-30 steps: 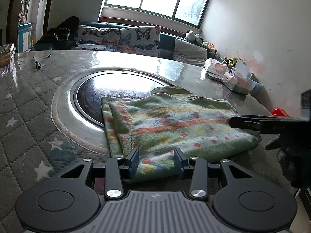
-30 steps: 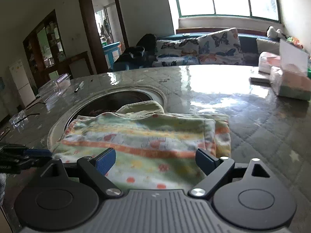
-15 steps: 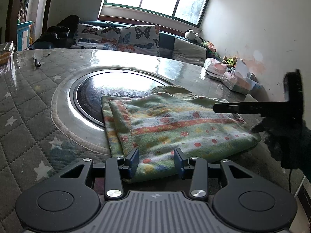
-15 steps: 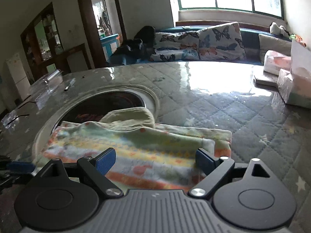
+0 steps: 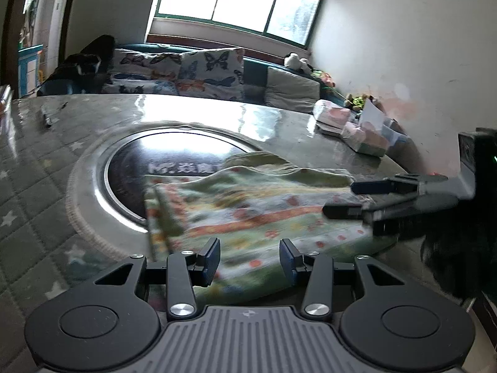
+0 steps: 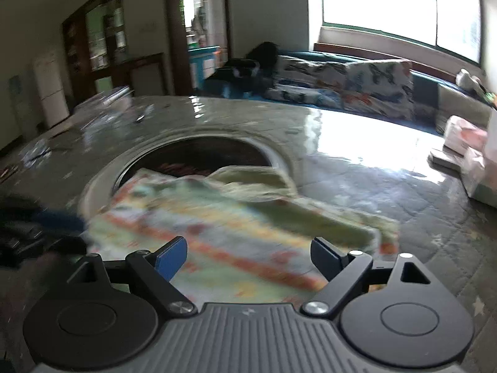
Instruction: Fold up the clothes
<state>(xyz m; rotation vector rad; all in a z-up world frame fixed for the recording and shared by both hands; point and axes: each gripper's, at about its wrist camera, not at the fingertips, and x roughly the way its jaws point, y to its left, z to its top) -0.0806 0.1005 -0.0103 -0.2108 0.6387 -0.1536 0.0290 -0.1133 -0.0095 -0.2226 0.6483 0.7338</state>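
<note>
Item one, my left gripper (image 5: pixel 250 256): fingers parted to a moderate gap, nothing between them, hovering at the near edge of the folded cloth (image 5: pixel 248 205). Item two, my right gripper (image 6: pixel 248 253): fingers spread wide, also holding nothing, poised over the near side of the same cloth (image 6: pixel 230 230); from the left wrist view I see this gripper (image 5: pixel 354 197) side-on, its two fingers reaching in over the cloth's right end. Item three, the cloth: green, with orange stripes and red dots, folded into a rough rectangle with a plain green layer showing at its far edge; it lies flat on the table (image 5: pixel 40 192), partly overlapping the round dark inset (image 5: pixel 130 161) at the table's centre. Item four, the table: covered in a quilted, star-patterned sheet under a glossy surface. Item five, the far right of the table: tissue packs (image 5: pixel 366 136), well apart from the cloth. Item six, beyond the table: a sofa with butterfly cushions (image 5: pixel 186 71) under a bright window (image 5: pixel 239 0). The right wrist view is motion-blurred, so finer cloth detail I cannot tell.
</note>
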